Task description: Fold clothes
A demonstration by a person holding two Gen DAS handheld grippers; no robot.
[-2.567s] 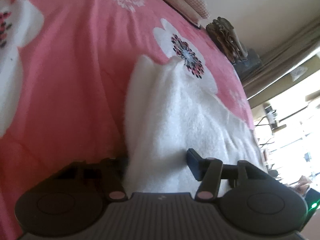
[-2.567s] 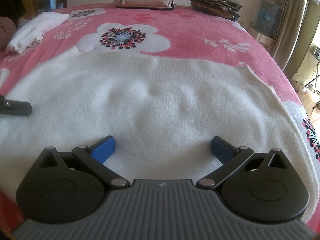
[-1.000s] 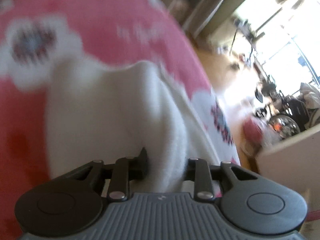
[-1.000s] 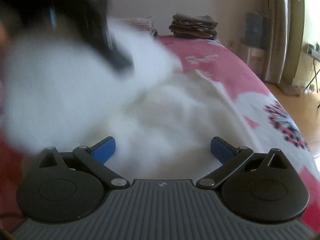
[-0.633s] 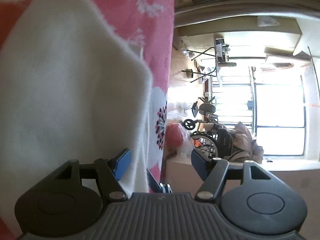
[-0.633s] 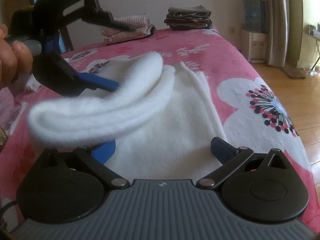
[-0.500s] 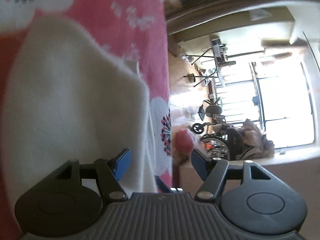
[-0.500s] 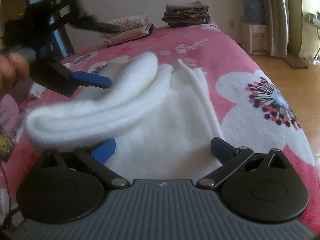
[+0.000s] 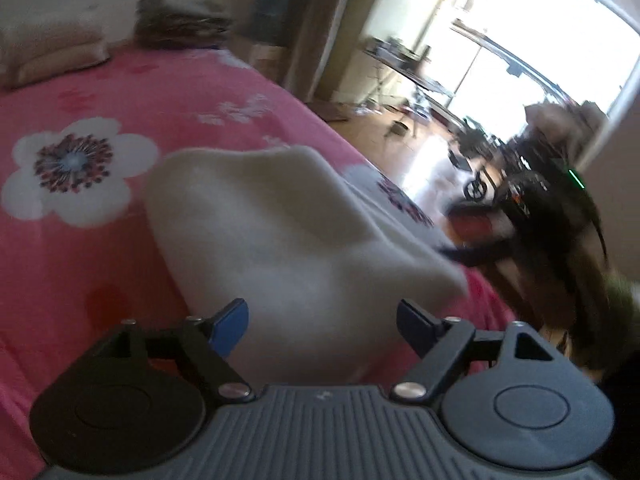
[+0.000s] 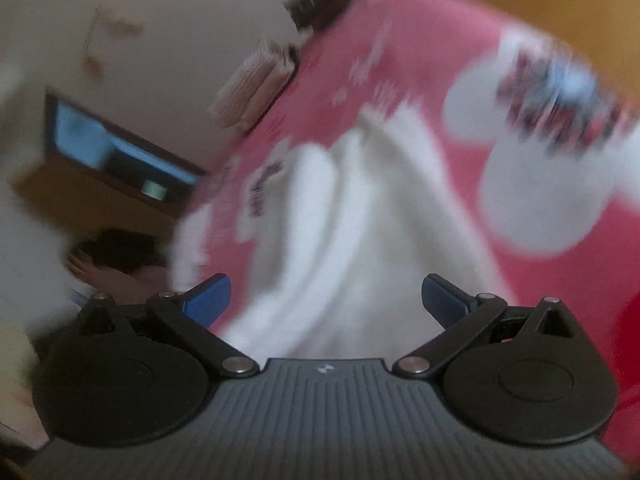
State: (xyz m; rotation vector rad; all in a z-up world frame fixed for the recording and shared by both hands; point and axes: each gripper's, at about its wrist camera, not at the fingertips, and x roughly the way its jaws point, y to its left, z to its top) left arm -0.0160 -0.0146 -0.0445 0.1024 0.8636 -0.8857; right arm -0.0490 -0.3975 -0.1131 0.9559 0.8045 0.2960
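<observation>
Left wrist view: our left gripper [image 9: 322,314] has its jaws spread wide, holding nothing, with the white garment [image 9: 288,240] lying folded near the pink floral bedspread's [image 9: 80,248] right edge. Our right gripper [image 10: 326,294] likewise stands wide apart and empty above the same garment [image 10: 360,220]; both views are blurred.

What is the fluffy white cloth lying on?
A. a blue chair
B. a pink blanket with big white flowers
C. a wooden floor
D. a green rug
B: the white cloth lies folded on the pink flowered blanket, which shows around it in both wrist views.
</observation>
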